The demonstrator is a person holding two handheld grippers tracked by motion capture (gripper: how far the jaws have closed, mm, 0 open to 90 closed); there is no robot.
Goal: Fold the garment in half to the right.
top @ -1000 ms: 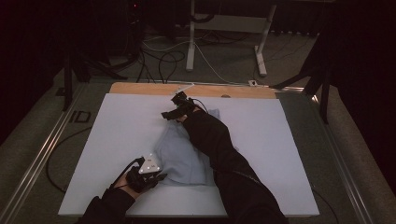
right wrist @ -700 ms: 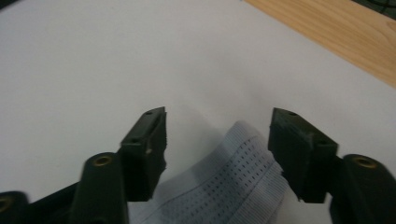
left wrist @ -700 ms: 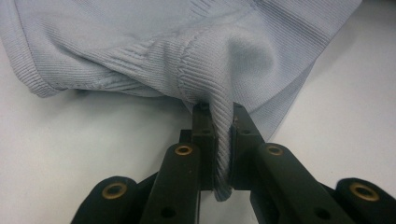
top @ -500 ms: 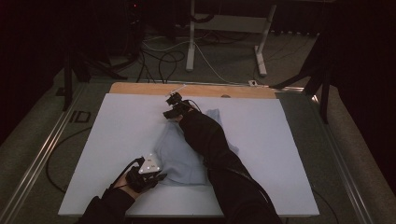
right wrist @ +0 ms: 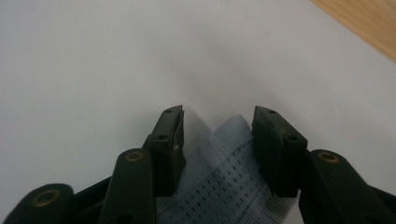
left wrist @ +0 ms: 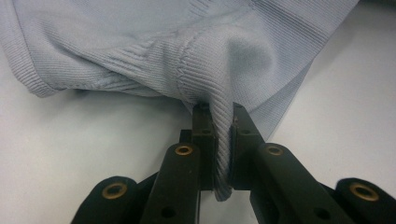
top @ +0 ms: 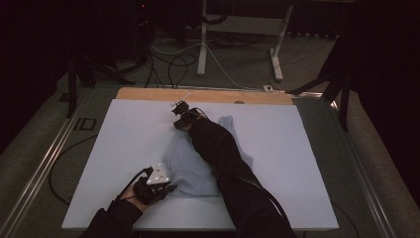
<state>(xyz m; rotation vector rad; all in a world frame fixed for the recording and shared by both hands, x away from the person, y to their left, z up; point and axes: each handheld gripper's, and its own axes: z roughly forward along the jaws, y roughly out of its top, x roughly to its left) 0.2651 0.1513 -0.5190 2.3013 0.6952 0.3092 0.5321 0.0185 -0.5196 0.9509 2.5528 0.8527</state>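
A ribbed fold of the pale blue garment (left wrist: pixel 140 51) is clamped by the left gripper (left wrist: pixel 223 140) on the white worktop (top: pixel 124 139), while the right gripper (right wrist: pixel 217 135) is held spread over a perforated corner.

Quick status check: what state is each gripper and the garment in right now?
Left gripper: shut, fingers pinching a fold of the garment's edge.
Right gripper: open, a ribbed, perforated edge lying between its fingers.
Light blue knit garment: crumpled on the white table, partly under the person's right sleeve.
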